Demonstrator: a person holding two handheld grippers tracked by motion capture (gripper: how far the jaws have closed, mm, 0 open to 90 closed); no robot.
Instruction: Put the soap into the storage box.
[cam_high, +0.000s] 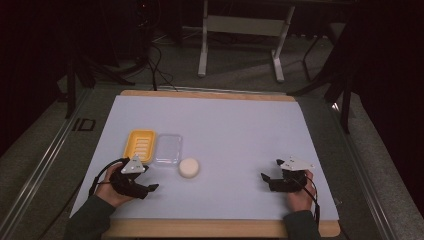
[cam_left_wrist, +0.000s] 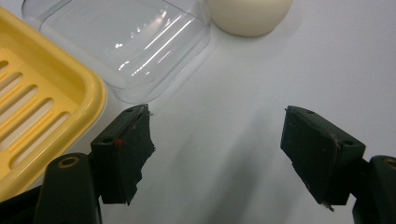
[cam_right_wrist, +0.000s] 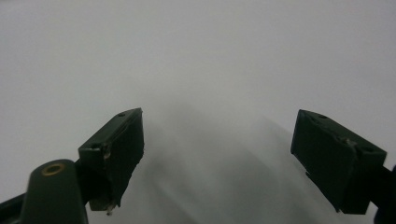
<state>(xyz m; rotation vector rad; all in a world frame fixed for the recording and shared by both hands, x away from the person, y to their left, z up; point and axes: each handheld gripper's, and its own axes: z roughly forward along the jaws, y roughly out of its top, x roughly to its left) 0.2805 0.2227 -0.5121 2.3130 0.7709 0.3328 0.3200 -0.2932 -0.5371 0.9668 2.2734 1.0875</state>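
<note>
**A:** Eyes on the soap (cam_high: 189, 167). Where exactly?

**B:** Lying flat on the counter (cam_high: 235, 130), just right of the lid (cam_high: 167, 149), near it but apart. Left of the lid, side by side with the dish (cam_high: 140, 145); touching or only close, hard to tell.

**A:** And over at the left gripper (cam_high: 151, 188)?

**B:** Hovering low, just this side of dish and lid. Spread wide at the fingers (cam_left_wrist: 123, 149), gripping nothing.

**A:** Same story at the right gripper (cam_high: 270, 170)?

**B:** Same: parted wide, empty, well off to the right over bare counter.

**A:** Back to the soap, then. Heavy?

**B:** Probably not. Looks like a small, solid puck, light enough for one gripper. Likely stiff, with little give. Smooth and waxy by the look of it, so probably slippery; could squirt out under a hard pinch on that rounded rim.

**A:** So where to take hold?

**B:** Across the middle, on opposite sides of the round edge, low down near the counter, squarely and gently. Best to avoid pinching high on the curved shoulder.

**A:** Fragile at all?

**B:** Hardly. Might dent or scuff, nothing worse. Worth minding the lid beside it, though: thin, clear, probably light and quick to skid if nudged.
</note>
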